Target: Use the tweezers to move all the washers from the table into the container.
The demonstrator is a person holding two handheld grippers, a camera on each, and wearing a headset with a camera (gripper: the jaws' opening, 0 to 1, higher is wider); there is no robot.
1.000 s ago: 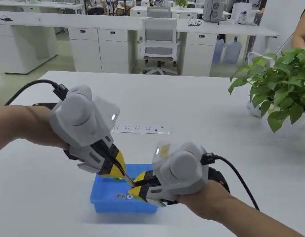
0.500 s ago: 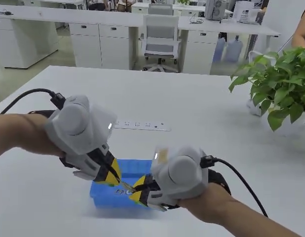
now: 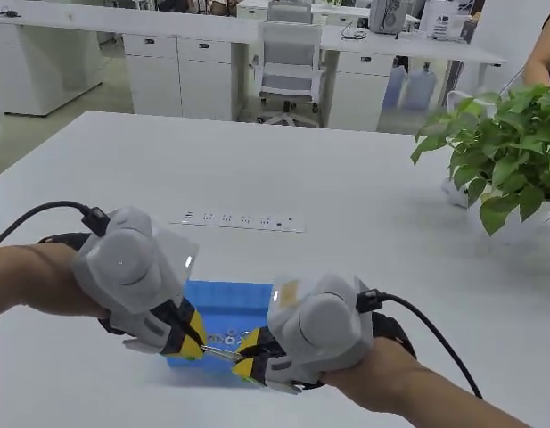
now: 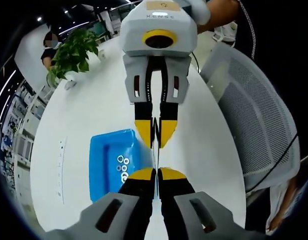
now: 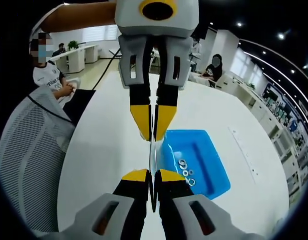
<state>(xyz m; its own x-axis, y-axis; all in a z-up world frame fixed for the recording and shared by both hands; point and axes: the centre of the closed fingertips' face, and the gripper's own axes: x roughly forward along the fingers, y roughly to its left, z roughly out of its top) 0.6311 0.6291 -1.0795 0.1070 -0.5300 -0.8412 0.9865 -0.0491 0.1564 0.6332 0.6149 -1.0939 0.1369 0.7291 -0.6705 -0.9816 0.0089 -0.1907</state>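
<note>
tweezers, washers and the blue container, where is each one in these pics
tweezers (image 5: 153, 152), right gripper view, bare middle of the thin metal shaft
washers (image 5: 182, 163), right gripper view, topmost ring of the cluster
container (image 5: 201, 147), right gripper view, bare blue floor

The right gripper (image 4: 155, 144) housing seemingly reads "KENSE".

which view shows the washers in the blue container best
The right gripper view: the washers lie unobstructed in the blue container. The left gripper view shows them too, close beside the left claw. In the head view they are small, squeezed between that and the right claw, both shut on the tweezers.
</note>
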